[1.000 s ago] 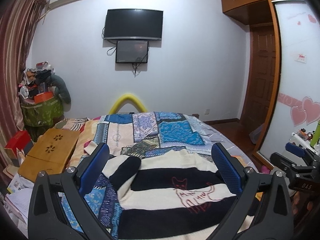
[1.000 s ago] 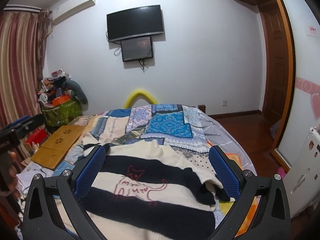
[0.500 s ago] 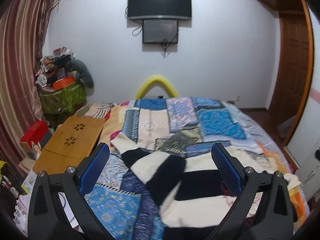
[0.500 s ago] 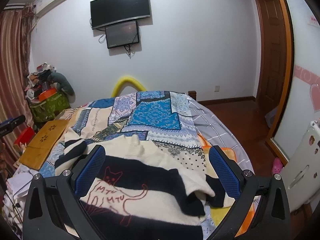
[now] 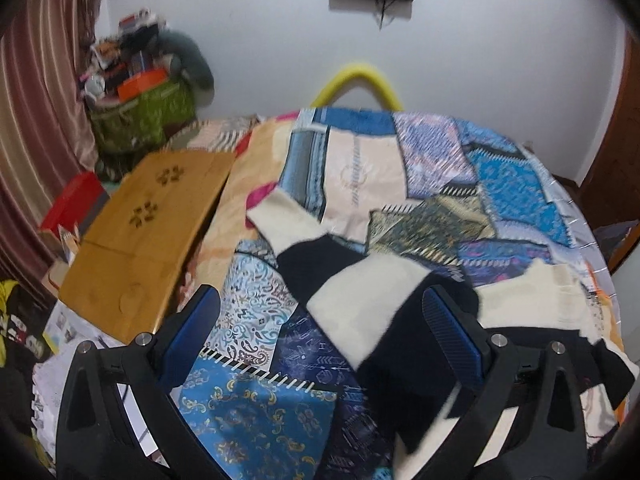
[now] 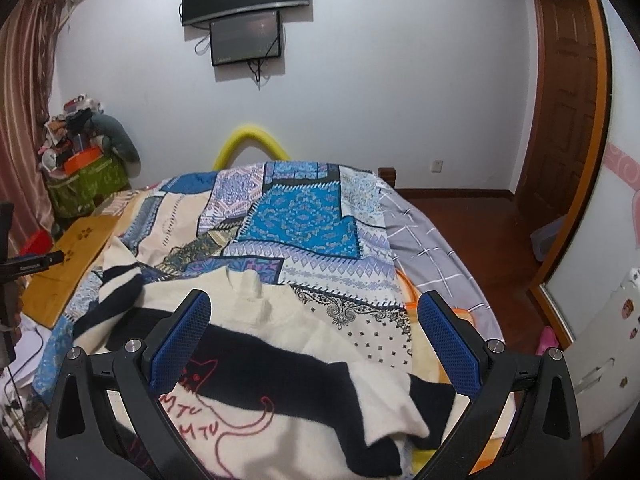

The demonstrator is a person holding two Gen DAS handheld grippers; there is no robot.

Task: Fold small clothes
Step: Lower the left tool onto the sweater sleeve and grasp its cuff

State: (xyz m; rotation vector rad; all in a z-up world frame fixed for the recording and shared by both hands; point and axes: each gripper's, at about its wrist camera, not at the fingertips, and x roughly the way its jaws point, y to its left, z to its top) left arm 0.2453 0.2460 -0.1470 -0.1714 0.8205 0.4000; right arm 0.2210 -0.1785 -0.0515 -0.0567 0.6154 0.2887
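A cream and black striped sweater [image 6: 280, 356] with a red cat drawing lies spread on the patchwork bedspread [image 6: 296, 216]. In the left wrist view its left sleeve [image 5: 340, 276] stretches out toward the far left over the quilt. My left gripper [image 5: 320, 312] is open and empty, hovering over that sleeve. My right gripper [image 6: 312, 320] is open and empty above the sweater's body, with the right sleeve [image 6: 400, 412] folded across the lower right.
A wooden lap table [image 5: 144, 236] lies at the bed's left edge, with a red box [image 5: 76, 204] and a cluttered green bin [image 5: 140, 116] beyond. A yellow foam arch [image 6: 250, 142] stands behind the bed. A door [image 6: 560, 92] and bare floor are at the right.
My left gripper has swung left and tilted down toward the outstretched left sleeve. My right gripper has shifted right and lower over the sweater body. Both stayed open.
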